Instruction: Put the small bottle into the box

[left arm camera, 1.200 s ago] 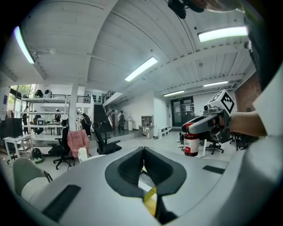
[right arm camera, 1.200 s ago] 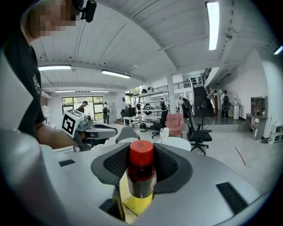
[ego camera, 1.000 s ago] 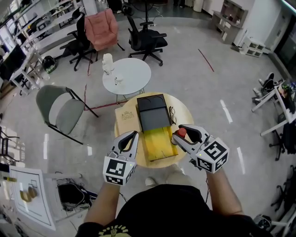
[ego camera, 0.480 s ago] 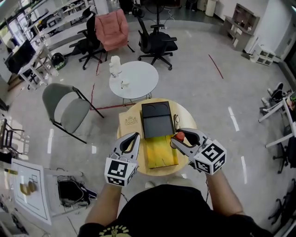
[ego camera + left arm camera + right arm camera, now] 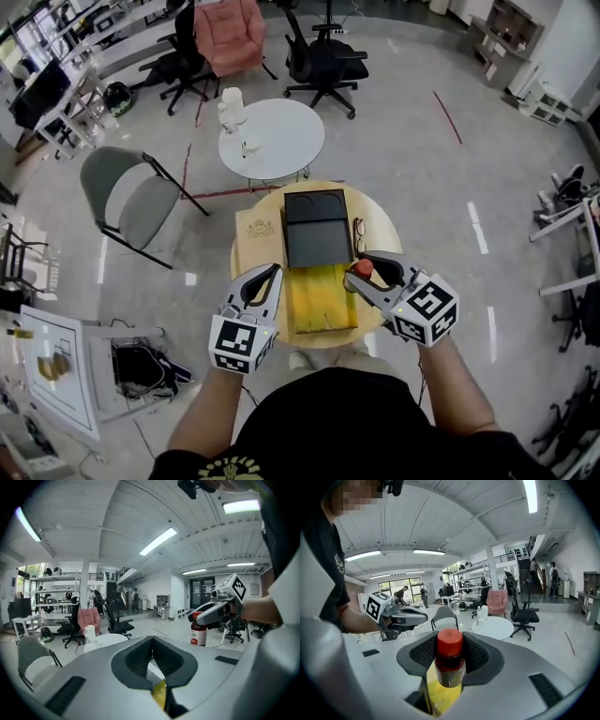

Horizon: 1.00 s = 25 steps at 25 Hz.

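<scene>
A small bottle (image 5: 363, 268) with a red cap and dark body hangs upright in my right gripper (image 5: 362, 273), which is shut on it just right of the open box's yellow inside (image 5: 319, 298). The box's black lid part (image 5: 316, 229) lies behind the yellow part on the round wooden table (image 5: 380, 220). In the right gripper view the bottle (image 5: 449, 663) fills the gap of my right gripper (image 5: 449, 645). My left gripper (image 5: 271, 274) hovers at the box's left side, shut on nothing. In the left gripper view my left gripper (image 5: 152, 640) has its jaws together, and the bottle (image 5: 198, 631) shows at the right.
A pair of glasses (image 5: 359, 234) lies at the table's right and a tan card (image 5: 258, 228) at its left. Beyond stand a white round table (image 5: 272, 139) with small items, a grey chair (image 5: 122, 202) and office chairs (image 5: 323, 56).
The head camera has shifted a little. Both grippers keep about the same places beside the box, and the right one still holds the bottle.
</scene>
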Each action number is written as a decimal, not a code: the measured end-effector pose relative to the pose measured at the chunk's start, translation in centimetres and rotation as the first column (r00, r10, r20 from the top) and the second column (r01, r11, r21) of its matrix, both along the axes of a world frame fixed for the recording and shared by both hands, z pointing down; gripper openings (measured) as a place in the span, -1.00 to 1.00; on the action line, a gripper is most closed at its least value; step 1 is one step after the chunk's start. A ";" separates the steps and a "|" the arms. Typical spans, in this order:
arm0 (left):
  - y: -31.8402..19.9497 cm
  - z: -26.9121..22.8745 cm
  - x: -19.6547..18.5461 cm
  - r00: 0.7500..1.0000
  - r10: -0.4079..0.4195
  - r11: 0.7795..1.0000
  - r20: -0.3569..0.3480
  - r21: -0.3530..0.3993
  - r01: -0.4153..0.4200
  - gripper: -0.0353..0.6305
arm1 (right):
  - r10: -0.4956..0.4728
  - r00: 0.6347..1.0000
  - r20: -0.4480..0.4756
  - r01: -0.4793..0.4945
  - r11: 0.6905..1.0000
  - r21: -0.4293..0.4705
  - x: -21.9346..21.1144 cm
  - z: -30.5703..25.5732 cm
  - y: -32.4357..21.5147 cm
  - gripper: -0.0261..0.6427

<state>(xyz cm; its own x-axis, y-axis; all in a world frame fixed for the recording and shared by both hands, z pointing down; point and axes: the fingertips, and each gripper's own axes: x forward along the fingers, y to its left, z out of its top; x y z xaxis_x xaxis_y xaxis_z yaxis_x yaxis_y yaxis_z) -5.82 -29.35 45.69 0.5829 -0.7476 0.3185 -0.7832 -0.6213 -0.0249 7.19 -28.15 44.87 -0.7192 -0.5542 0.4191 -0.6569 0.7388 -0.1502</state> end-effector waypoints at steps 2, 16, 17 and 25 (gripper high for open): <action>-0.2 0.9 -0.1 1.000 -0.012 1.000 0.001 -0.011 0.012 -0.84 | -0.009 1.000 -0.004 0.009 1.000 -0.020 0.1 1.1 -0.1 -0.42; -1.2 4.6 0.2 1.000 -0.026 0.999 -0.016 -0.044 0.025 -0.84 | -0.030 0.999 -0.017 0.028 0.990 -0.140 0.0 7.9 -0.7 -0.42; -1.3 4.9 0.3 1.000 -0.022 0.999 -0.013 -0.047 0.021 -0.84 | -0.031 0.999 -0.021 0.027 0.988 -0.149 0.0 8.4 -0.7 -0.42; -2.0 7.1 1.4 1.000 0.007 0.998 -0.001 -0.062 -0.007 -0.84 | -0.028 0.999 -0.034 0.020 0.976 -0.216 -0.2 12.7 -0.9 -0.42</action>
